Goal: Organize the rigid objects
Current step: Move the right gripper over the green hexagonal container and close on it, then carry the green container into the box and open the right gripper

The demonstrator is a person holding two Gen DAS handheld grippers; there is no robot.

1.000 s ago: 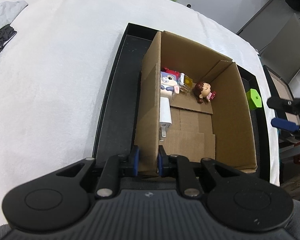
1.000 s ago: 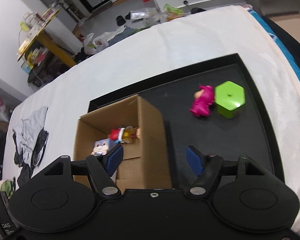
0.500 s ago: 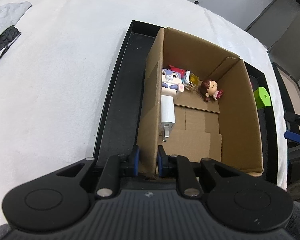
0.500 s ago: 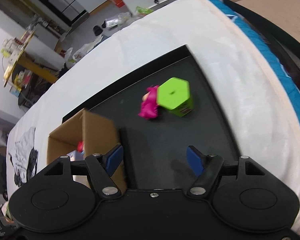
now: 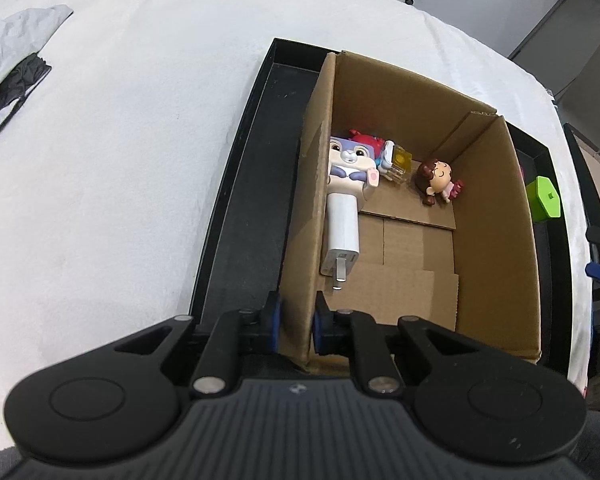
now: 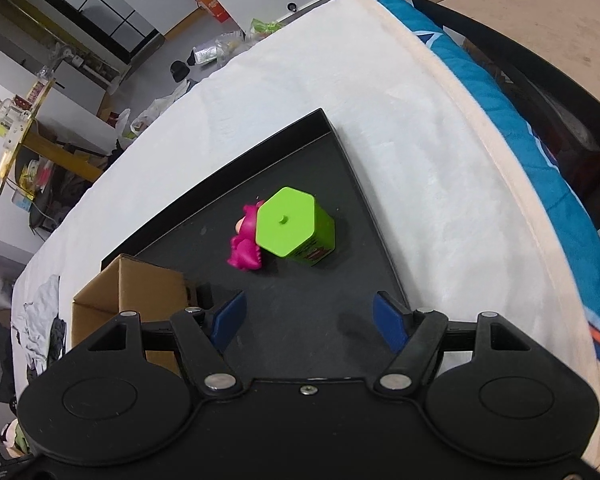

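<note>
Cardboard box (image 5: 496, 240) on black tray (image 5: 252, 184), toys inside.
Left gripper (image 5: 296, 320) clamps box's near wall, closing; right gripper (image 6: 308, 320) gapes empty before green hexagonal block (image 6: 294, 226) touching pink figure (image 6: 244, 246).

Our left gripper (image 5: 295, 322) fills the bottom of its frame with a dark grey ribbed housing carrying a small emblem at its centre. Two black rounded lobes, each with a recessed disc, spread to lower left and lower right. Black linkage arms run up from silver pivot pins to blue-padded fingertips (image 5: 271, 320).

Our right gripper (image 6: 308, 320) has a smooth black housing at the bottom of its frame, with one silver screw at the centre and matching lobes. Its links carry silver pins and end in blue pads (image 6: 388, 322). White lettering sits at the lower left edge.
</note>
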